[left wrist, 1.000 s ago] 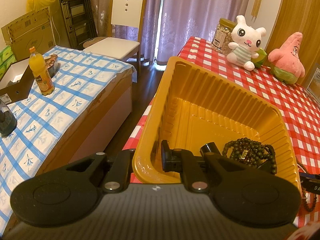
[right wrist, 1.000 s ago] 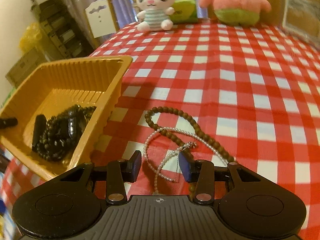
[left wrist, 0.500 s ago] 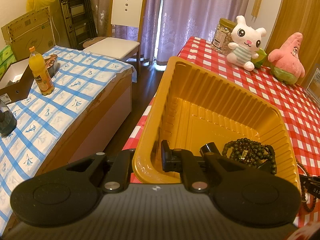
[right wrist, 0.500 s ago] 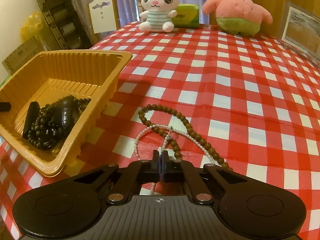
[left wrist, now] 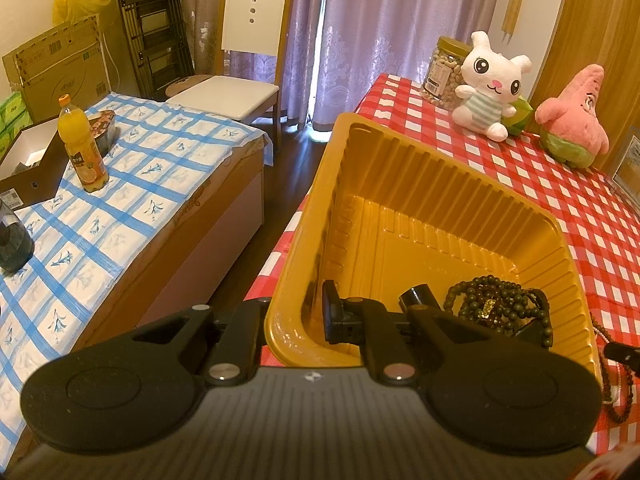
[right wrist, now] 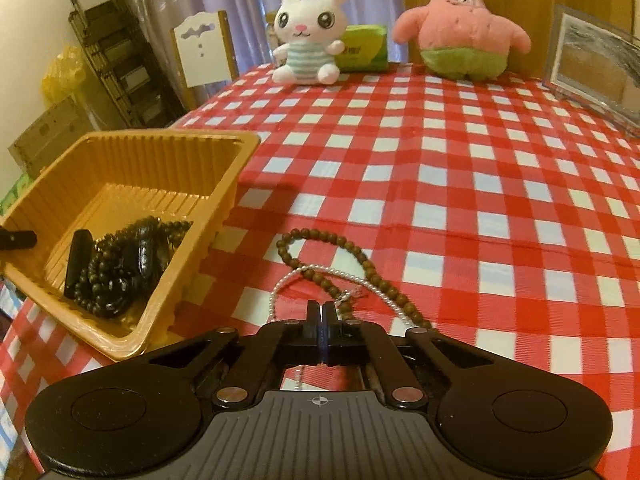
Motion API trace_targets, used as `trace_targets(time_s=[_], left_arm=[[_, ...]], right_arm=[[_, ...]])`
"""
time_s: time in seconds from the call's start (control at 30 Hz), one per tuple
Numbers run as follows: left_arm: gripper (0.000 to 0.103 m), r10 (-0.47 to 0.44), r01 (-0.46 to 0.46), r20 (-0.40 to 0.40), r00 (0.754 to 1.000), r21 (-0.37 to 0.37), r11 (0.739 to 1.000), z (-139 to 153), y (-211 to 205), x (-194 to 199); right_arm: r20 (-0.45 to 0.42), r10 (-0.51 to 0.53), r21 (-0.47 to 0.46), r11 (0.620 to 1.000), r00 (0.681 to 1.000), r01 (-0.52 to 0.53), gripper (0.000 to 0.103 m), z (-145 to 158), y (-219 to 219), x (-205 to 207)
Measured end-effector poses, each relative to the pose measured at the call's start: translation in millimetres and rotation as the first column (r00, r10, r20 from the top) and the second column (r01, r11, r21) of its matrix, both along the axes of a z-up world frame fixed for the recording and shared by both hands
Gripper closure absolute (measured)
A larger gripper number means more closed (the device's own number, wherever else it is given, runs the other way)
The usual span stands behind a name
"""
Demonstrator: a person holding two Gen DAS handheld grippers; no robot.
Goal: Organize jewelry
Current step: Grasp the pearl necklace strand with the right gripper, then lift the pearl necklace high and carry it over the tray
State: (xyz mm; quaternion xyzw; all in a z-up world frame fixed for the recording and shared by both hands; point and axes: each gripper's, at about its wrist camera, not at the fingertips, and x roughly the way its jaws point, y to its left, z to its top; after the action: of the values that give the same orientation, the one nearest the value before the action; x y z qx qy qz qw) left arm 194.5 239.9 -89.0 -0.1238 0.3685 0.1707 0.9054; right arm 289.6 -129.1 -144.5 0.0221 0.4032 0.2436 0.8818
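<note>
Red-checked bench by purple curtains; left gripper clamps tray; right gripper clamps pearls.

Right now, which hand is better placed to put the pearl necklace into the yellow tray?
The right one: its fingers are pinched shut on the pearl necklace beside the yellow tray. The left gripper is clamped on the tray's wall.
</note>
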Motion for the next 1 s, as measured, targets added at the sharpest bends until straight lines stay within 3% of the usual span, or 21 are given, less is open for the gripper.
trace_targets(time_s=[0.2, 0.33, 0.5, 0.57, 0.7, 1.0], left_arm=[[0.093, 0.000, 0.000, 0.000, 1.000, 0.002, 1.000, 0, -1, 2], [0.093, 0.000, 0.000, 0.000, 1.000, 0.002, 1.000, 0, -1, 2], [0.093, -0.002, 0.002, -0.002, 1.000, 0.004, 1.000, 0, -2, 2], [0.093, -0.002, 0.002, -0.001, 1.000, 0.005, 1.000, 0, -2, 2], [0.093, -0.001, 0.001, -0.001, 1.000, 0.004, 1.000, 0, -2, 3], [0.093, 0.001, -0.001, -0.004, 1.000, 0.003, 1.000, 0, -2, 3]], right_arm=[[-0.023, -0.038, 0.025, 0.999, 0.999, 0.038, 0.103, 10, -30, -6], [-0.059, -0.065, -0.033, 0.997, 0.996, 0.063, 0.101, 2, -41, -7], [-0.065, -0.069, -0.091, 0.994, 0.996, 0.063, 0.090, -15, -43, -6], [-0.033, -0.049, -0.099, 0.994, 0.998, 0.045, 0.079, -17, -40, -4], [0.020, 0.002, -0.141, 0.990, 1.000, 0.001, 0.071, -22, -26, 3], [0.130, 0.177, -0.269, 0.953, 0.976, -0.137, 0.071, -34, 16, 18]])
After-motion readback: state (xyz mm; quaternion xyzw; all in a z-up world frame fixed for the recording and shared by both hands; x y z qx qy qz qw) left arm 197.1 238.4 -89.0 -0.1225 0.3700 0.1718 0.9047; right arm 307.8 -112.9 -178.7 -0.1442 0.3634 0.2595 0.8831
